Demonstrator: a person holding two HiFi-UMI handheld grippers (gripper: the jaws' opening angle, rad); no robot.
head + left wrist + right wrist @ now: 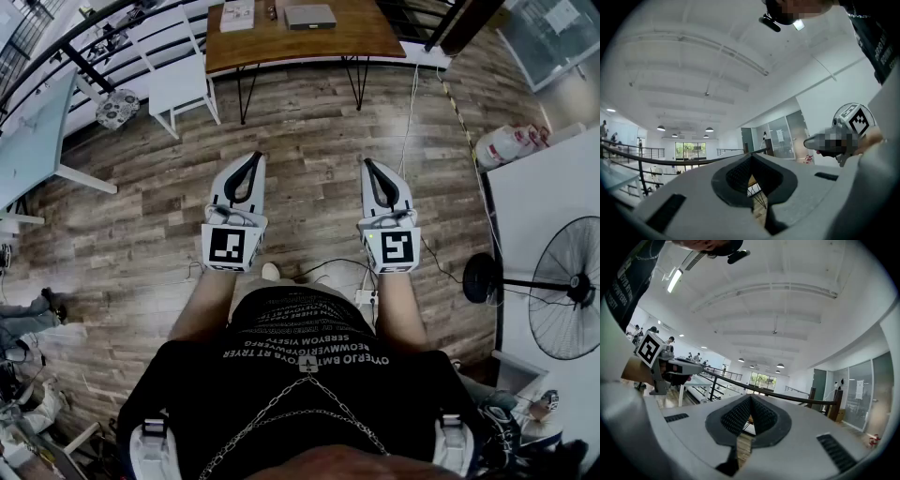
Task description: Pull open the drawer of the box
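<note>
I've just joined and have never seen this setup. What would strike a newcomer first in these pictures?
The left tool and right tool, both white, are held level side by side over the plank floor, each shut and empty. Ahead stands a wooden table with a grey box on it, and a black fan stands at the right.

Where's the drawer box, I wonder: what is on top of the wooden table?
On the wooden table lie a flat grey box, a white packet and a small dark thing. Its far part is out of frame, so unseen.
</note>
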